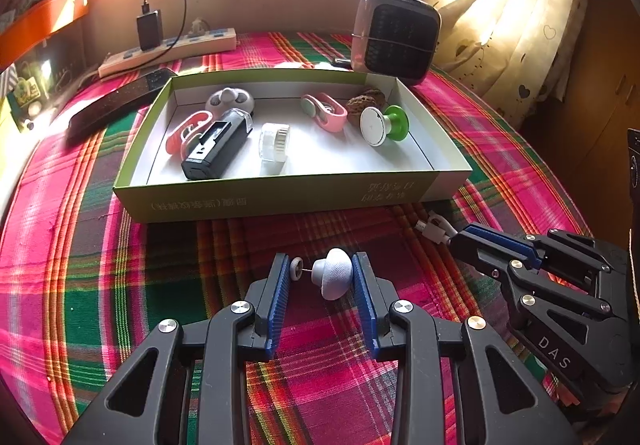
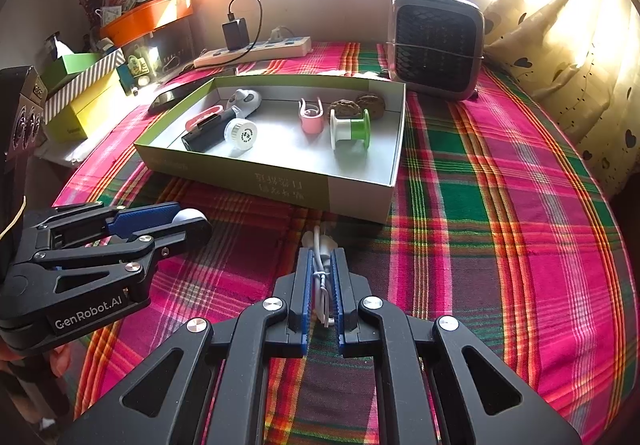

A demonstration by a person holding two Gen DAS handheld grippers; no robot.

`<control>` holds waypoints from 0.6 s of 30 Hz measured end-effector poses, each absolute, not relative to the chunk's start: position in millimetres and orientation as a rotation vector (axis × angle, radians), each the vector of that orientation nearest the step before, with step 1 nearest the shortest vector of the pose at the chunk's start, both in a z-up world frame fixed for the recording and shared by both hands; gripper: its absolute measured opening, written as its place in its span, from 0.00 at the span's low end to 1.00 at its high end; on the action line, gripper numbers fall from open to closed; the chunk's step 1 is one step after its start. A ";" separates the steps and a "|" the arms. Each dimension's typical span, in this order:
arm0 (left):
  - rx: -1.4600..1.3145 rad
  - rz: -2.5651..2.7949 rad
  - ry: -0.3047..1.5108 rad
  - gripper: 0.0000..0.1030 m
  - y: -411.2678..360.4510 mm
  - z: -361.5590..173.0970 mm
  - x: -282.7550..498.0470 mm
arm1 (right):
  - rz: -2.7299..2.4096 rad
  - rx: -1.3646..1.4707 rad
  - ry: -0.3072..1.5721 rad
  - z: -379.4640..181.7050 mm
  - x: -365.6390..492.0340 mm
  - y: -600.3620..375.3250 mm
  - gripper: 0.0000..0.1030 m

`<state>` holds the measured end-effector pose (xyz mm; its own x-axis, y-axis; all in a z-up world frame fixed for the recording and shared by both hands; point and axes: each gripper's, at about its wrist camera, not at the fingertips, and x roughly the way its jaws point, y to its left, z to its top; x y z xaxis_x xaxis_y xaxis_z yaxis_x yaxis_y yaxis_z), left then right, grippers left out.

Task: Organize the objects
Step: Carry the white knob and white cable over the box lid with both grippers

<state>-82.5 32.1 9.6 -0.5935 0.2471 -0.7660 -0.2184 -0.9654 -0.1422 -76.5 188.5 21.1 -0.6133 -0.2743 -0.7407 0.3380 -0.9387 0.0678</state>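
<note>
Plaid cloth [image 1: 100, 277] in pink, green and red covers the surface, with a bright window behind it and a curtain [image 2: 560, 57] at one side. At the centre lies a shallow green-sided box [image 1: 280, 197], the landmark for all else.

Behind the box sit a power strip [image 1: 168, 51] with a black charger plugged in, and a small grey heater [image 1: 396, 35] at its far corner; a dark remote [image 1: 116, 105] lies just beside its other far corner. Inside the box are a black rectangular device [image 1: 216, 149], a clear jar with a ribbed lid [image 1: 274, 143], two pink clips [image 1: 325, 111], a grey rounded gadget [image 1: 230, 101], a green and white spool [image 1: 384, 125] and a brown walnut [image 1: 366, 103].

In front of the box, the left gripper [image 1: 322, 277] stands partly open, its blue pads pressing from both sides on a white mushroom-shaped piece [image 1: 334, 273] joined by a thin pin to a small disc. Only the left wrist view shows this piece whole; from the right wrist view just a pale sliver of it peeks past the left gripper's fingers.

The right gripper [image 2: 322, 281], also in front of the box, is clamped nearly shut on a coiled white cable [image 2: 320, 265]. The right wrist view shows the coil between the pads, while the left wrist view shows only its end poking from the tips. The right wrist view alone takes in striped and yellow boxes [image 2: 80, 97] beside the cloth.
</note>
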 end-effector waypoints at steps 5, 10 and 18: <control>-1.235 2.597 -0.043 0.29 33.2 14.2 -80.5 | -2.547 1.145 0.106 22.5 -76.0 188.5 0.09; -1.219 2.603 -0.044 0.29 32.9 19.0 -78.4 | -2.546 1.127 0.095 26.4 -75.4 189.1 0.09; -1.197 2.611 -0.044 0.29 30.9 24.2 -76.7 | -2.539 1.117 0.076 29.6 -76.4 189.1 0.09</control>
